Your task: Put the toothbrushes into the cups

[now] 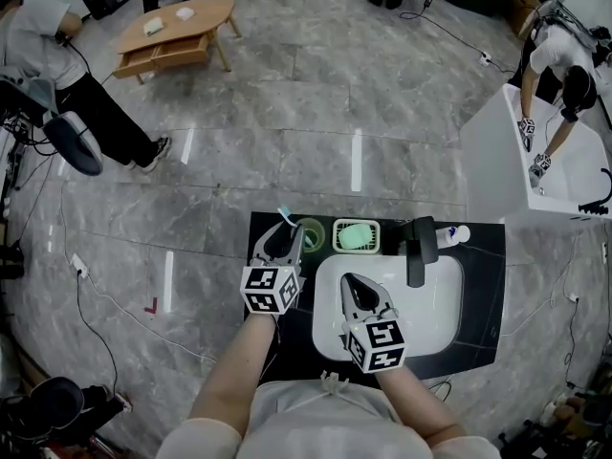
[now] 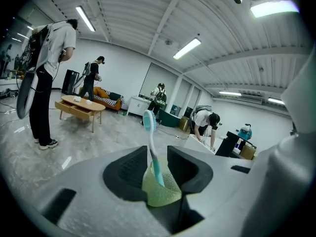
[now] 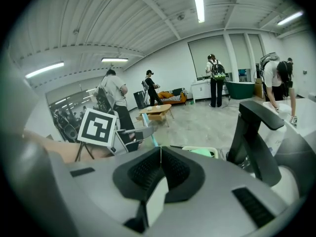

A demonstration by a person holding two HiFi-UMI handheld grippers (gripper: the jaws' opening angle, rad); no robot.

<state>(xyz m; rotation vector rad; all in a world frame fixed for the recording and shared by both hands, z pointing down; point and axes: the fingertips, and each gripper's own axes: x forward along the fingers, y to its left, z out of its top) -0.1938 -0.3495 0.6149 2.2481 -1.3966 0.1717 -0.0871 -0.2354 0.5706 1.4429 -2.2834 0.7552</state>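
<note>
Both forearms reach up from the bottom of the head view. The left gripper (image 1: 287,231) points at the top edge of the black counter (image 1: 478,295). The right gripper (image 1: 352,283) hangs over the white sink (image 1: 430,309), near the middle.

The left gripper view shows its claw let go, with the jaws apart. The toothbrush (image 2: 152,142) stands between them, leaning in the green cup (image 2: 163,191) with its brush end up.

The right gripper view shows that claw clenched with nothing in it. Only the head view shows the sink bowl. A green soap dish (image 1: 357,236) sits just right of the cup.
</note>
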